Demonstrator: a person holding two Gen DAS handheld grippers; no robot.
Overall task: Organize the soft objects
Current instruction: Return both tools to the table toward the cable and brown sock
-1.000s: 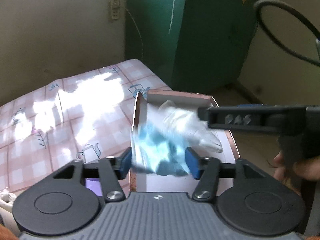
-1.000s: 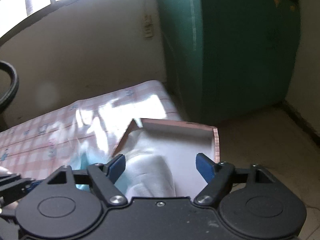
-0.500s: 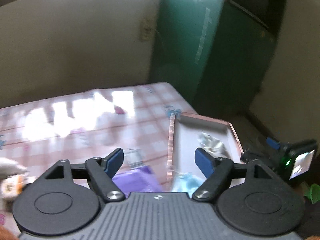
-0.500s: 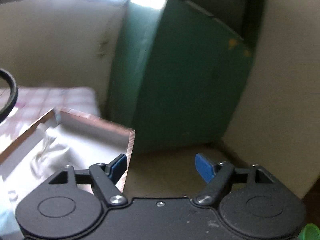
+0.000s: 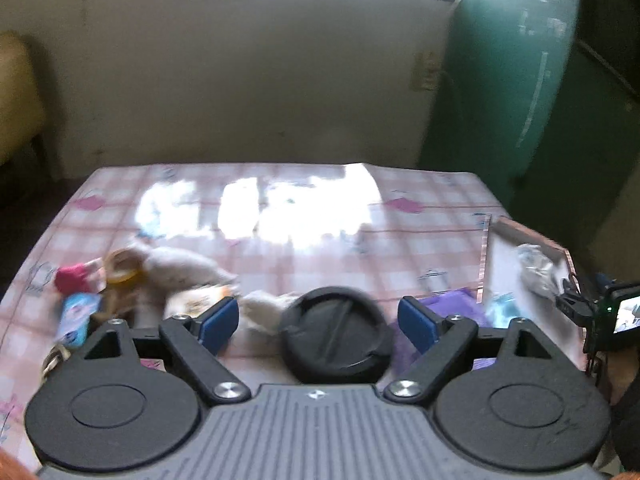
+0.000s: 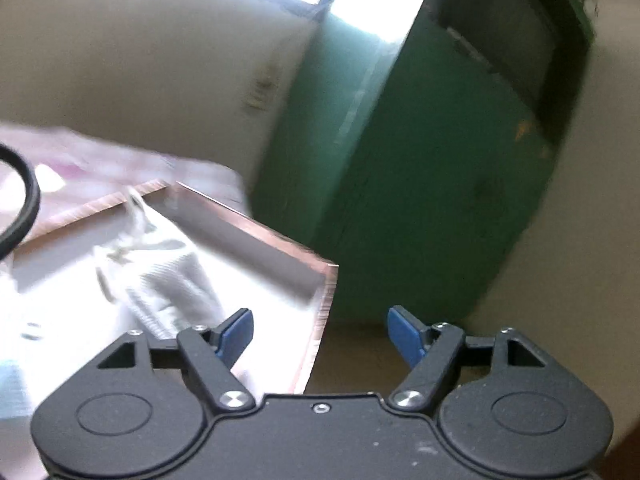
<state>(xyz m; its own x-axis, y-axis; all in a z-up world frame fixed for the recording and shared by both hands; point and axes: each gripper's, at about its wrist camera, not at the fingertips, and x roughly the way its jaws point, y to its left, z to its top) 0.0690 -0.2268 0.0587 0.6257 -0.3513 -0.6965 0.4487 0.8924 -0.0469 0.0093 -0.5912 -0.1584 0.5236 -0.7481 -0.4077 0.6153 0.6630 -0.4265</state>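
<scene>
The left gripper (image 5: 318, 322) has released the blue cloth (image 5: 502, 308) into the cardboard box (image 5: 486, 256) at 3 o'clock; jaws opening, empty. Remaining soft toys (image 5: 176, 270) lie at 9 o'clock. The right gripper (image 6: 320, 330) is closing on nothing.

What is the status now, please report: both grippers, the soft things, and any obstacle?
Left gripper opening, empty. Right gripper closing on nothing. White cloth in box; soft toys on table. Black round lid below left jaws.

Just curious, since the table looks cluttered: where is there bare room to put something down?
The far, sunlit half of the checked tablecloth is bare. The near-left is crowded with a pile of soft toys; a black round lid sits near-centre, and the box holding cloths fills the right edge.
</scene>
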